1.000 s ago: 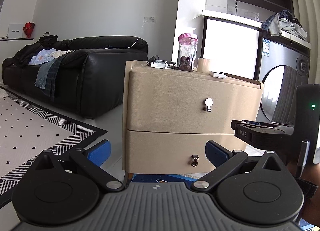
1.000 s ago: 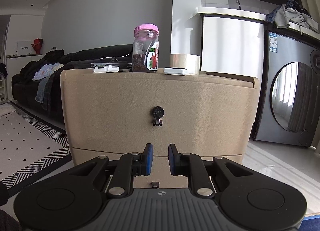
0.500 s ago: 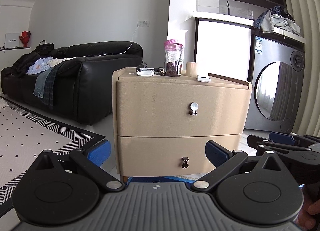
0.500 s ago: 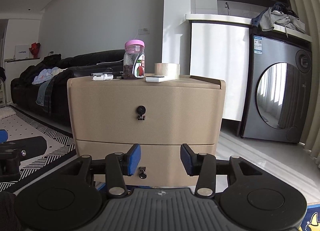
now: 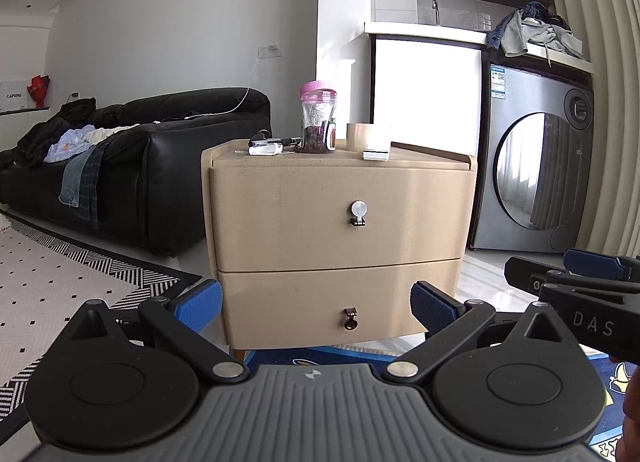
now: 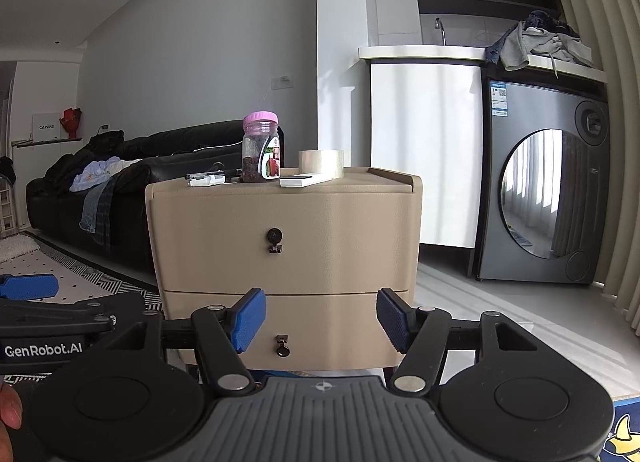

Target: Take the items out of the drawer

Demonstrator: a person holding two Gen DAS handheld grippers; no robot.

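A beige two-drawer nightstand (image 5: 340, 222) (image 6: 284, 238) stands ahead, both drawers shut. The top drawer has a round knob (image 5: 359, 209) (image 6: 274, 236); the bottom drawer has a small pull (image 5: 350, 320) (image 6: 282, 346). On top stand a pink-lidded jar (image 5: 318, 122) (image 6: 261, 152), a tape roll (image 5: 358, 137) (image 6: 321, 161), a white remote (image 5: 376, 154) (image 6: 306, 180), pens and a white item. My left gripper (image 5: 316, 308) is open and empty, well short of the nightstand. My right gripper (image 6: 320, 320) is open and empty, also back from it.
A black sofa (image 5: 132, 166) with clothes stands left of the nightstand. A patterned rug (image 5: 48, 294) lies at the front left. A washing machine (image 5: 536, 178) (image 6: 548, 198) and a white cabinet (image 6: 424, 142) stand to the right. A blue mat (image 5: 608, 374) lies underfoot.
Both grippers have drawn back from the nightstand, which now looks smaller. My right gripper has opened from nearly shut to wide. Both drawers stay shut.
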